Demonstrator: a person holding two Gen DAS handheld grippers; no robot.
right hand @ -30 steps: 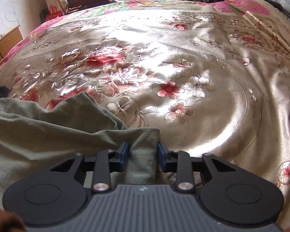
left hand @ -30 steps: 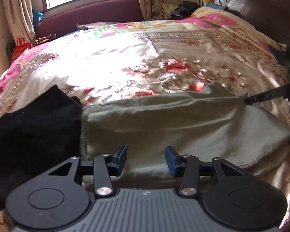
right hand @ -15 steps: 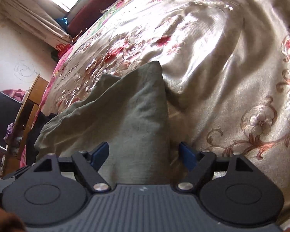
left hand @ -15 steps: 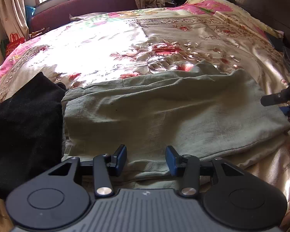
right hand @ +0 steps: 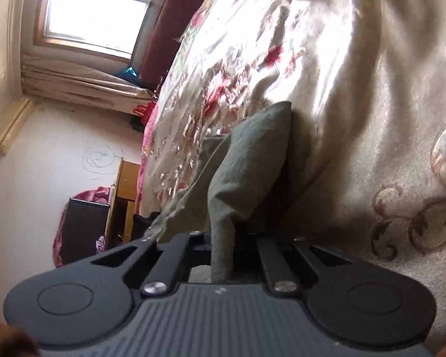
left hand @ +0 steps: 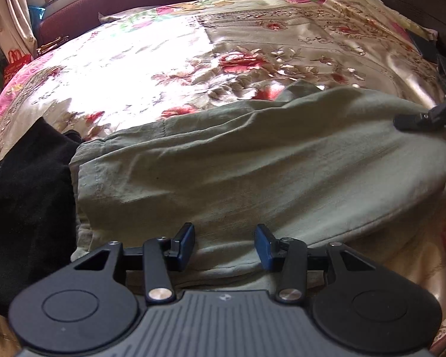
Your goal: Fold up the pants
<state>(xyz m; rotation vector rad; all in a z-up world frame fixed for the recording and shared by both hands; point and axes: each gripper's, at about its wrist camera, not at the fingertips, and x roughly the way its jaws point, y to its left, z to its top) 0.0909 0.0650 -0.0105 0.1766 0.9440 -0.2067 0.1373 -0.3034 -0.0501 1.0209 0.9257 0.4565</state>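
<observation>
No writing is legible anywhere. Your left gripper [left hand: 224, 245] hangs released over the near edge of the green pants [left hand: 252, 172], which lie folded across the floral bedspread [left hand: 169, 56] beside a black garment [left hand: 23, 196]. Only your right wrist view shows the right gripper [right hand: 223, 244] clenched on a pants fold.

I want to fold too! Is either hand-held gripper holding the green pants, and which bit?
Yes. The right hand-held gripper pinches a bunched edge of the green pants. The left hand-held gripper is open, holding nothing.
</observation>
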